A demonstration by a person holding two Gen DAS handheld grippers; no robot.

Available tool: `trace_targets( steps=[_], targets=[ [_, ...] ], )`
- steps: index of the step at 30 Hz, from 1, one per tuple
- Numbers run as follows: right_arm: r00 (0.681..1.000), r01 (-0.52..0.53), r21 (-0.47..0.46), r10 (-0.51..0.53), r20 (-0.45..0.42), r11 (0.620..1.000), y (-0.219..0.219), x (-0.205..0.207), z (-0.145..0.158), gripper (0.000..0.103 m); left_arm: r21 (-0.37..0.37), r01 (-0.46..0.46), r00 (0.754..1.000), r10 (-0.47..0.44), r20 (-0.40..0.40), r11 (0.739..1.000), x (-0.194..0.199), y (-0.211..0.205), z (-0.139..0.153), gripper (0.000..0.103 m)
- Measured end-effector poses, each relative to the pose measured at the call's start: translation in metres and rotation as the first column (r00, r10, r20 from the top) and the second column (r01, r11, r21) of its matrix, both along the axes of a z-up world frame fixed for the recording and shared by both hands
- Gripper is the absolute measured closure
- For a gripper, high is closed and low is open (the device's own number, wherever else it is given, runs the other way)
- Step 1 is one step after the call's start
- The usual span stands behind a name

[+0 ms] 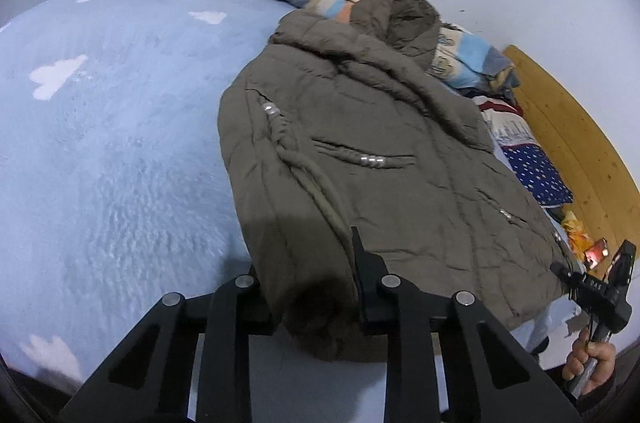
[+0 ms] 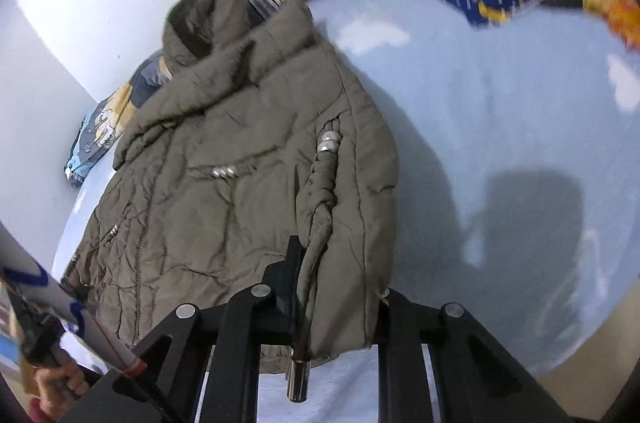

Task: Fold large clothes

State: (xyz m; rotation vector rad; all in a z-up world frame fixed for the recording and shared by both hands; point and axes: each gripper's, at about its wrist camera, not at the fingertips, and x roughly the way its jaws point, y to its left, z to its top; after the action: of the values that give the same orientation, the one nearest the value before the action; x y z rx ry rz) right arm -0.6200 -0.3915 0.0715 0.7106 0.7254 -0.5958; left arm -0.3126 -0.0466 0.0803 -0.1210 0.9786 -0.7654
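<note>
Lying on the blue bed (image 1: 120, 143), the olive padded coat (image 1: 380, 151) is looking bulky, soft and slippery — both grippers are pinching its near hem: left gripper (image 1: 316, 287), right gripper (image 2: 340, 287). Corner holds are suiting it best.

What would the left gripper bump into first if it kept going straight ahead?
The left gripper is already shut on the hem of the brown coat. Straight ahead, it would probably just push into more of that coat, lying on the blue bedspread.
</note>
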Motion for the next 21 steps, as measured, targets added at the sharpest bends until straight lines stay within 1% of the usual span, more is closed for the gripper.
trace_targets(
  steps=[4,8,11,13,15,16,17,18,19,20,21],
  targets=[
    [0.999,0.005,0.006,-0.006,0.034,1.0,0.005,-0.013,0.015,0.088,-0.002,0.018,1.0,-0.018,0.01,1.0,-0.016,0.007,0.014,0.079],
    [0.999,0.0,0.018,-0.001,0.041,1.0,0.012,-0.029,0.026,0.088,-0.002,0.027,0.999,-0.027,0.028,1.0,-0.034,0.022,0.027,0.079],
    [1.0,0.008,0.023,-0.008,0.027,1.0,0.017,-0.046,0.031,0.088,-0.008,0.037,0.999,-0.036,0.033,0.999,-0.047,0.026,0.026,0.079],
    [1.0,0.018,0.026,-0.019,0.019,0.999,0.017,-0.054,0.032,0.088,0.011,0.044,0.998,-0.044,0.05,0.999,-0.05,0.024,0.022,0.079],
    [1.0,0.031,0.046,-0.031,-0.001,0.998,0.014,-0.056,0.026,0.086,0.023,0.031,0.999,-0.032,0.027,0.999,-0.045,0.022,0.018,0.078],
    [0.999,0.036,0.067,-0.034,-0.026,0.997,0.01,-0.054,0.021,0.084,0.022,0.018,1.0,-0.019,0.024,1.0,-0.044,0.024,0.019,0.076],
    [0.998,0.042,0.078,-0.039,-0.045,0.996,0.009,-0.054,0.02,0.076,0.022,0.0,1.0,-0.001,0.024,1.0,-0.044,0.027,0.023,0.073],
    [0.996,0.052,0.092,-0.045,-0.073,0.994,0.007,-0.053,0.018,0.063,0.016,-0.017,1.0,0.017,0.025,1.0,-0.042,0.031,0.03,0.072],
    [0.995,0.053,0.105,-0.044,-0.085,0.993,0.006,-0.054,0.019,0.054,0.011,-0.03,0.999,0.03,0.03,0.999,-0.043,0.035,0.037,0.068],
    [0.997,0.053,0.111,-0.045,-0.07,0.992,0.006,-0.058,0.024,0.045,-0.005,-0.042,0.998,0.042,0.049,0.999,-0.043,0.04,0.049,0.066],
    [0.997,0.055,0.108,-0.048,-0.062,0.993,0.008,-0.062,0.028,0.043,-0.015,-0.053,0.996,0.054,0.075,0.998,-0.046,0.045,0.059,0.065]
  ],
)
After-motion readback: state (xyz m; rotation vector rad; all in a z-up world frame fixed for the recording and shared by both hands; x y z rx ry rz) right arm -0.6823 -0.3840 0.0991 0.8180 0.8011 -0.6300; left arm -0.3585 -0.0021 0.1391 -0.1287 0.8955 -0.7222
